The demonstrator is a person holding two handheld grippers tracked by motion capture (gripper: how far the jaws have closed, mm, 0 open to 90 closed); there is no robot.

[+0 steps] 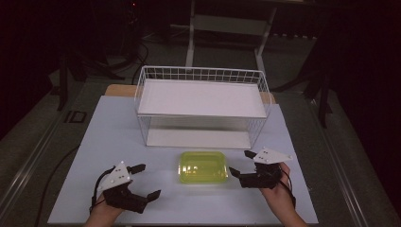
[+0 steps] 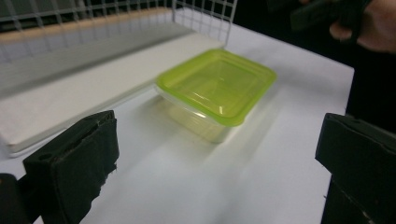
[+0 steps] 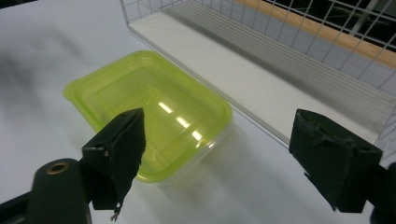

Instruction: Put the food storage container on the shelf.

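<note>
A clear food container with a yellow-green lid (image 1: pixel 203 167) sits shut on the white table, just in front of the wire rack. My left gripper (image 1: pixel 148 180) rests to the container's left, open and holding nothing. My right gripper (image 1: pixel 240 163) is close to its right end, also open, apart from it. In the left gripper view the container (image 2: pixel 215 86) lies ahead between the wide-spread jaws of the left gripper (image 2: pixel 219 126). In the right gripper view the container (image 3: pixel 149 112) lies just ahead of the right gripper (image 3: pixel 219 119), with the left jaw over its near corner.
A white wire rack (image 1: pixel 201 106) with two white shelves stands at the back of the table (image 1: pixel 118 137). Its lower shelf (image 3: pixel 261 79) opens toward the container. The other hand with its gripper (image 2: pixel 364 23) shows beyond the table's far edge. Dark floor surrounds the table.
</note>
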